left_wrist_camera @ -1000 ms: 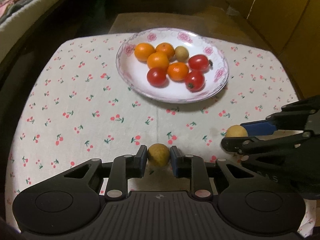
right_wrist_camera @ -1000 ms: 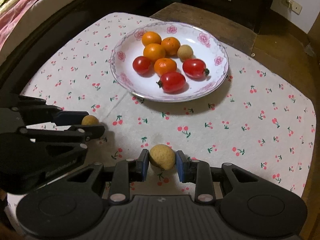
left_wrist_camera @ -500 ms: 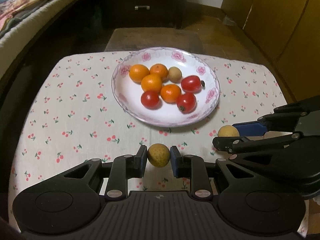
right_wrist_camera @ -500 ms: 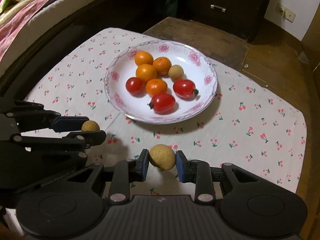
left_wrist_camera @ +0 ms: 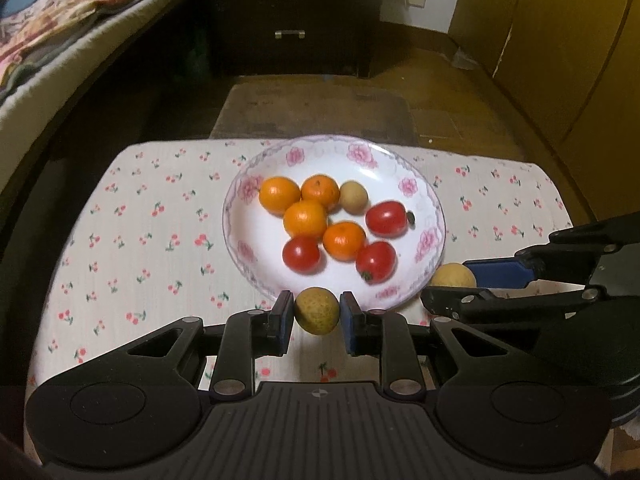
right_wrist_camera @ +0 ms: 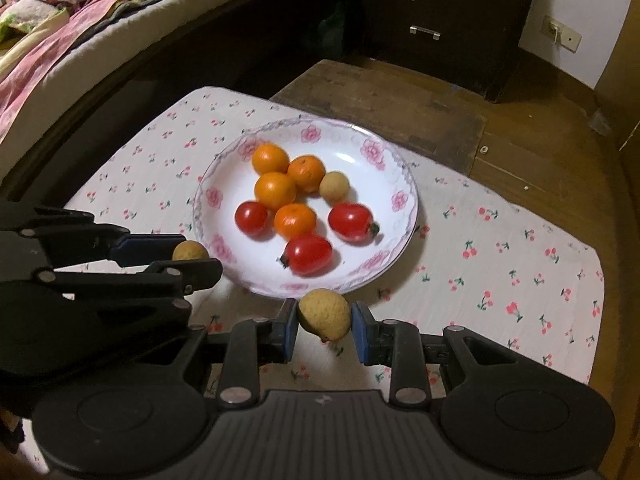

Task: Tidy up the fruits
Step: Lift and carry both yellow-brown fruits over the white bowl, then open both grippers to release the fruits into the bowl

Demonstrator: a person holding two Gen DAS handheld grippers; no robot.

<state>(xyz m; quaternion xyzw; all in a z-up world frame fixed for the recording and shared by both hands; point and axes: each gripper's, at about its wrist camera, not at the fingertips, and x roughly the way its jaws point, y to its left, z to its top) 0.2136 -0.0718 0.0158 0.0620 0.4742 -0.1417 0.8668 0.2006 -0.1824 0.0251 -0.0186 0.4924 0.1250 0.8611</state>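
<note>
A white floral plate (left_wrist_camera: 428, 200) (right_wrist_camera: 384, 148) on the cherry-print cloth holds several oranges (left_wrist_camera: 306, 218) (right_wrist_camera: 275, 190), three tomatoes (left_wrist_camera: 376, 261) (right_wrist_camera: 309, 254) and one tan longan (left_wrist_camera: 353, 197) (right_wrist_camera: 334, 187). My left gripper (left_wrist_camera: 317, 312) is shut on a tan longan (left_wrist_camera: 317, 310), held above the cloth at the plate's near rim; it also shows in the right wrist view (right_wrist_camera: 190, 251). My right gripper (right_wrist_camera: 325, 316) is shut on another tan longan (right_wrist_camera: 325, 314), also at the near rim; it shows in the left wrist view (left_wrist_camera: 454, 276).
The small table (left_wrist_camera: 152, 232) has edges close on all sides. A bed (left_wrist_camera: 60, 40) lies to the left, a dark drawer cabinet (left_wrist_camera: 292, 12) stands behind, and wooden wardrobe doors (left_wrist_camera: 572, 40) stand to the right. A brown mat (right_wrist_camera: 384, 100) lies beyond the table.
Both grippers have risen from the cloth with their longans and moved forward to the plate's near rim. The fruit on the plate has not moved.
</note>
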